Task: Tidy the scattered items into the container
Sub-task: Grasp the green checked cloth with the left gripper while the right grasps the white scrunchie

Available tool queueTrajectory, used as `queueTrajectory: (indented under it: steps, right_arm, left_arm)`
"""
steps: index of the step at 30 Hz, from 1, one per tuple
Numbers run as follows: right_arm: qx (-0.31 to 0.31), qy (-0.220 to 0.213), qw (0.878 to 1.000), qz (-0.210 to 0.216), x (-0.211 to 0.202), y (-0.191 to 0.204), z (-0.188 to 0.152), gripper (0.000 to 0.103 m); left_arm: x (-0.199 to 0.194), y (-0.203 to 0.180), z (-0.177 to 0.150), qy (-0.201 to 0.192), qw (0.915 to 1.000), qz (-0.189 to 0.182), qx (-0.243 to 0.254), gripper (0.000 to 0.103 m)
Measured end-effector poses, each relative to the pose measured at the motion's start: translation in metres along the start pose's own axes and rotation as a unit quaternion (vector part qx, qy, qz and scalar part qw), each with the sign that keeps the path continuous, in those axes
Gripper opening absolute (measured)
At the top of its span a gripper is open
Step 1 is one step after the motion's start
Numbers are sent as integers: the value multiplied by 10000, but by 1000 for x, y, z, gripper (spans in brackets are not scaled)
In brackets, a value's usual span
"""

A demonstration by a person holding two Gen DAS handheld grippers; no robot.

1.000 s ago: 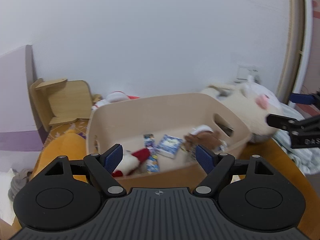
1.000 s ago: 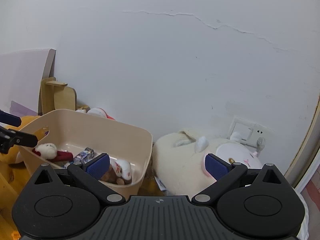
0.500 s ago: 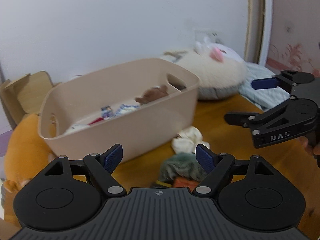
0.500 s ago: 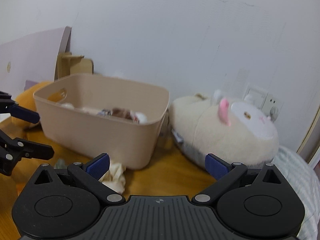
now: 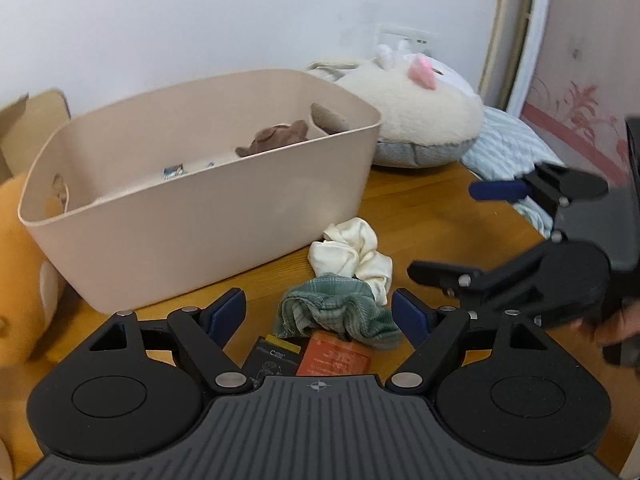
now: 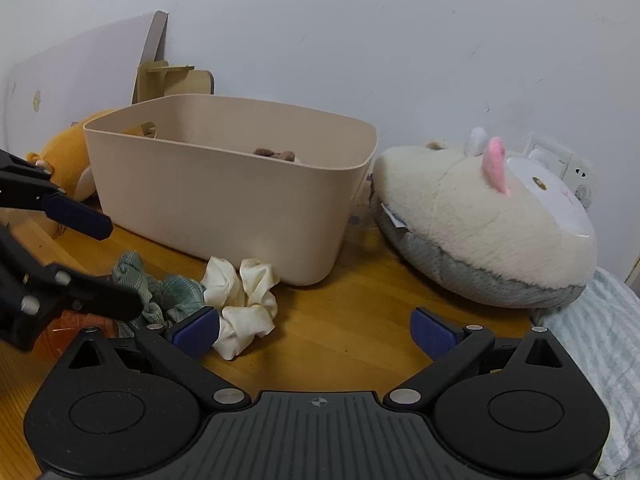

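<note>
A cream scrunchie [image 5: 354,254] and a green checked scrunchie [image 5: 340,310] lie touching on the wooden desk [image 5: 432,216] just in front of the beige container [image 5: 208,216]. Beside the green one lie an orange packet [image 5: 334,354] and a dark card [image 5: 274,358], print too small to read. The left gripper [image 5: 320,314] spreads its fingers empty above them, as does the right gripper [image 6: 316,330].

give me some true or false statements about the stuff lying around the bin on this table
1. The cream fabric scrunchie lies on the wooden table outside the beige plastic bin. True.
2. The green checked scrunchie is inside the bin. False: it lies on the table, beside the cream one.
3. The left claw is shut on the green scrunchie. False: it is open, holding nothing.
4. A brown plush toy sits in the bin. True.
5. The right claw is open and empty. True.
</note>
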State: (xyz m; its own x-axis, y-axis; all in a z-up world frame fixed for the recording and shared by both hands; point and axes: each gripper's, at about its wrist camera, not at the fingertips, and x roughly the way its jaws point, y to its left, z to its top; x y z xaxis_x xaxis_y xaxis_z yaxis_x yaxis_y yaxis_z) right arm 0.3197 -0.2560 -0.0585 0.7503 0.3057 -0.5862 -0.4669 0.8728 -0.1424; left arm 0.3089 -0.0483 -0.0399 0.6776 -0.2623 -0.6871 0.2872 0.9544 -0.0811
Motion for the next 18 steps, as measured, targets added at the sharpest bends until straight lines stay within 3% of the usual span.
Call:
queueTrajectory:
  steps: [4, 9, 14, 18]
  right_arm:
    - [12, 41, 10000, 44, 8, -1, -1, 103]
    - [36, 92, 9999, 94, 20, -1, -1, 103]
    - [36, 125, 9998, 134, 30, 3, -2, 103]
    - [25, 152, 9997, 179, 37, 5, -3, 94]
  left_arm:
    - [7, 3, 2, 107, 9998, -46, -172, 81]
    - [16, 3, 3, 375, 9987, -158, -292, 69]
    - [22, 7, 5, 446, 9980, -168, -424, 66]
    - [29, 13, 6, 541, 9960, -222, -672, 61]
